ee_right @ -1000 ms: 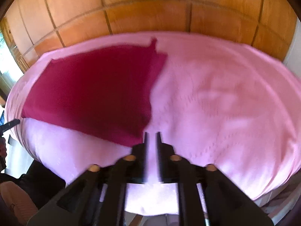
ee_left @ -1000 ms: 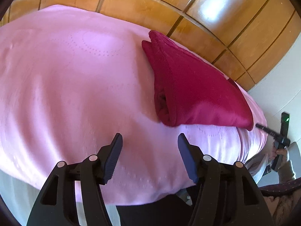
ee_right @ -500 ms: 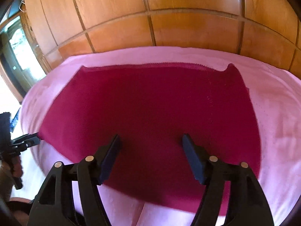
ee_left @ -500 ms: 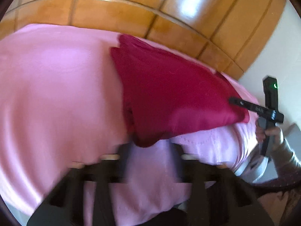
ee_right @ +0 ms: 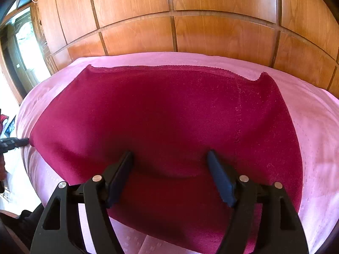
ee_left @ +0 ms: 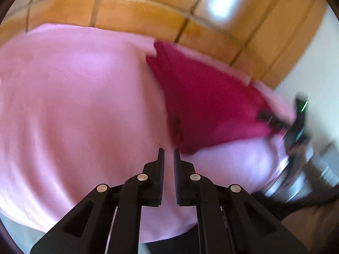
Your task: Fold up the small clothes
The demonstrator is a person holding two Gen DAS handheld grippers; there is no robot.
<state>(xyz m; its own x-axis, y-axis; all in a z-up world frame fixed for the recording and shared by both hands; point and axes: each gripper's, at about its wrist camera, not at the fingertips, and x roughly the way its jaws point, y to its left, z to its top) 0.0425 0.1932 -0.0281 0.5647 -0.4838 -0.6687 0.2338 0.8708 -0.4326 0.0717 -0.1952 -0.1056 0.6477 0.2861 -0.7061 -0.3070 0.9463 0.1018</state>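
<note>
A folded crimson garment [ee_right: 169,116] lies flat on the pink cloth [ee_right: 317,127]. In the left wrist view the garment [ee_left: 203,103] sits at right of centre, blurred. My left gripper [ee_left: 168,154] is shut and empty, its tips over bare pink cloth [ee_left: 74,105] just short of the garment's near corner. My right gripper [ee_right: 169,158] is open, its fingers spread low over the garment's near part, holding nothing. In the left wrist view the right gripper [ee_left: 273,120] shows blurred at the garment's far right edge.
Wooden panelling [ee_right: 169,21] stands behind the pink-covered surface. A bright window or doorway [ee_right: 23,48] is at far left in the right wrist view. The cloth's near edge [ee_left: 165,232] drops off below the left gripper.
My left gripper has closed from open to shut. My right gripper has opened from shut and moved over the garment.
</note>
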